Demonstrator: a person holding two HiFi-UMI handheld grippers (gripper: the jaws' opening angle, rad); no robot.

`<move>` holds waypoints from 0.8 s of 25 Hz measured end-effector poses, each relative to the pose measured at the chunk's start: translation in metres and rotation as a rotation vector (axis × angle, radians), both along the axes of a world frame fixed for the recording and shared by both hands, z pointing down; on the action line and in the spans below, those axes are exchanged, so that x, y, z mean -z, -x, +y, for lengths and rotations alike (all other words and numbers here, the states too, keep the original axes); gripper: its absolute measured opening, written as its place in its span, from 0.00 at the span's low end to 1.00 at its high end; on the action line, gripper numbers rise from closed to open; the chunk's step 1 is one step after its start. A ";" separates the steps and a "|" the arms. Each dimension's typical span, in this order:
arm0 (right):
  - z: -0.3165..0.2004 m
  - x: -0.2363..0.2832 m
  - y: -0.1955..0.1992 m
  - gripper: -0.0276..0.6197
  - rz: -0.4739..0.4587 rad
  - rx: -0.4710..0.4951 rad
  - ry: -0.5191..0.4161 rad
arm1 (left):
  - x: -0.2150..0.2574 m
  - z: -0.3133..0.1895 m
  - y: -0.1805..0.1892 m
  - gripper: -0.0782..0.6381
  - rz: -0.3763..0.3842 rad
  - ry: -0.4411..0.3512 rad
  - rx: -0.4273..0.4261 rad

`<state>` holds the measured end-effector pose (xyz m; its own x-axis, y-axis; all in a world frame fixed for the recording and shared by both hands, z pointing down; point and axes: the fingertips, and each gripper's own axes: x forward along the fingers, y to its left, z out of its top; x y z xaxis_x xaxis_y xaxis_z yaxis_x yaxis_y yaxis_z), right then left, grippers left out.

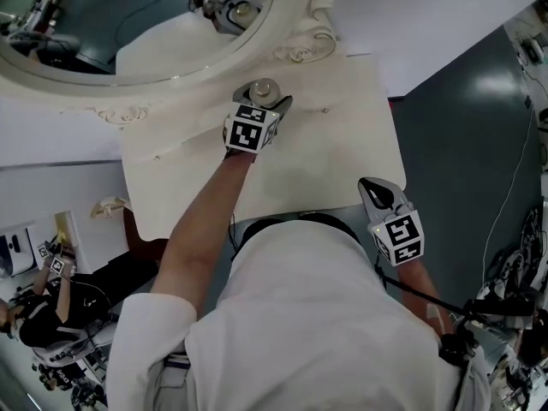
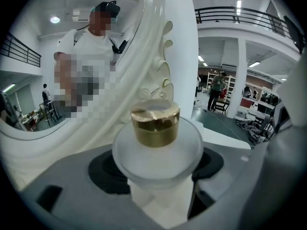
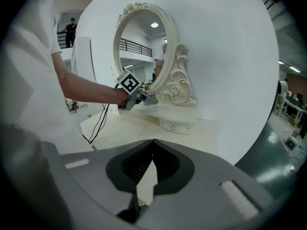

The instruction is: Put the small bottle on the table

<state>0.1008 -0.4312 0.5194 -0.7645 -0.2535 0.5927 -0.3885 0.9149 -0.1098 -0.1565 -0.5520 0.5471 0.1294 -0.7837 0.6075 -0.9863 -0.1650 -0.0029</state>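
Placement step. The left gripper [image 1: 262, 98] was spread wide and closed on the small bottle [image 2: 156, 150], a frosted round one with a gold cap [image 2: 155, 123], pads on both sides of the body. The bottle stood upright, over the far part of the white worktop [image 1: 330, 157], just beside the foot of the ornate mirror [image 1: 301, 39]. No view showed whether its base sat on the worktop or hung just above it.

The right gripper [image 3: 152, 163] was empty, jaw tips together, held low over the near edge of the worktop, well apart from the bottle.

Judgement: the carry looked nearly done and release was not yet made. The next move called for settling the base flat, opening the jaws, and drawing straight back. The round body could roll or tip if nudged, and the mirror frame left little room behind.
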 end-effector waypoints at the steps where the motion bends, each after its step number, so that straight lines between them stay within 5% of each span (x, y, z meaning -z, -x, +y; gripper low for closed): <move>1: -0.003 -0.002 -0.003 0.05 0.002 -0.004 0.005 | -0.003 -0.005 0.001 0.58 -0.006 0.003 0.006; 20: -0.023 -0.024 -0.017 0.04 0.034 -0.066 0.047 | -0.043 -0.054 0.016 0.59 -0.053 -0.002 0.037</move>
